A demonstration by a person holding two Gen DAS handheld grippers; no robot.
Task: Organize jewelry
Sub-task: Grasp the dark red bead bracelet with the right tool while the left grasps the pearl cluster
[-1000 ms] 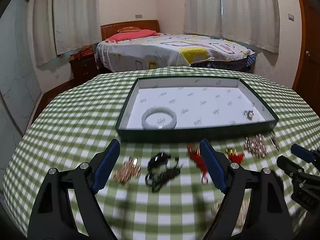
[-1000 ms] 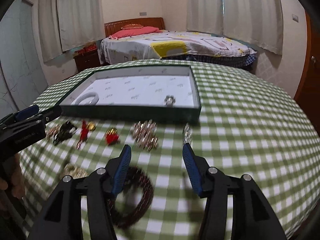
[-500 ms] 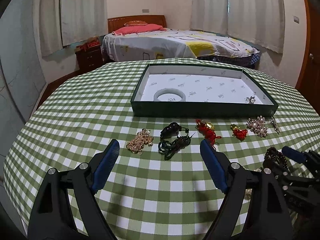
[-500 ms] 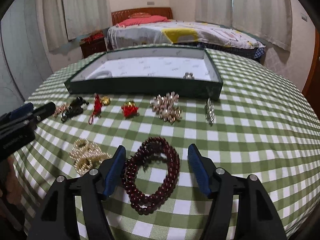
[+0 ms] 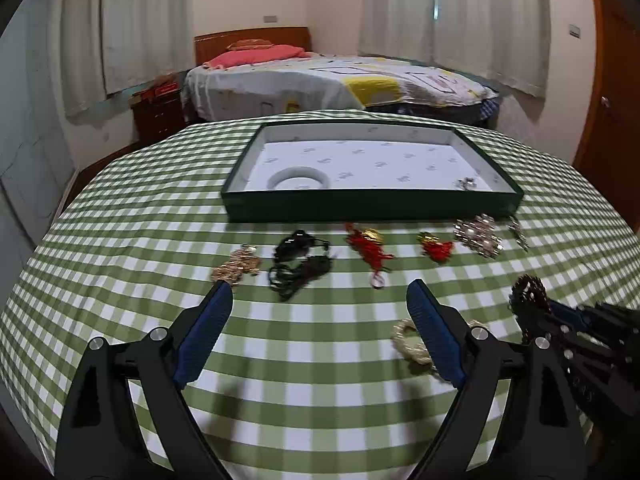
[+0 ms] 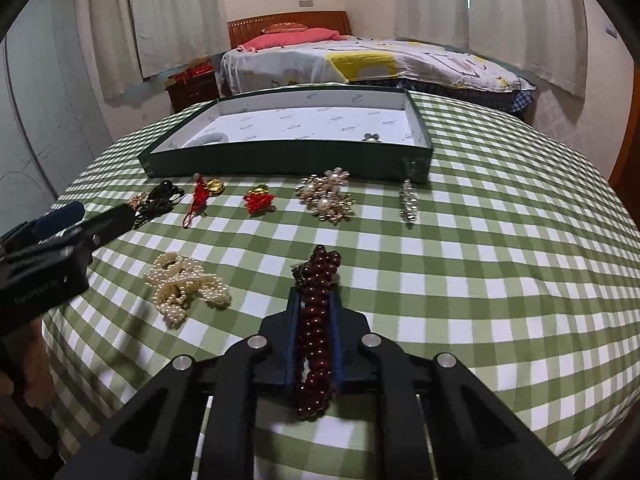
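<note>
My right gripper (image 6: 314, 300) is shut on a dark red bead bracelet (image 6: 318, 276), squeezed flat between the pads; the bracelet also shows in the left wrist view (image 5: 530, 294). My left gripper (image 5: 320, 300) is open and empty above the cloth. A green tray (image 5: 372, 204) with a white lining holds a white bangle (image 5: 299, 179) and a small brooch (image 5: 467, 183). In front of the tray lie a gold piece (image 5: 236, 266), a black cord (image 5: 300, 264), red knots (image 5: 370, 246), a pearl brooch (image 6: 326, 196) and a pearl strand (image 6: 186, 284).
The round table has a green checked cloth (image 5: 140, 216) that drops off on all sides. A silver pin (image 6: 408, 202) lies by the tray's right corner. A bed (image 5: 332, 80) stands behind the table and a wooden door (image 5: 612, 92) at the right.
My right gripper has shut on the dark red bead bracelet, which lay open between its fingers before. The left gripper has drawn back and stayed open.
</note>
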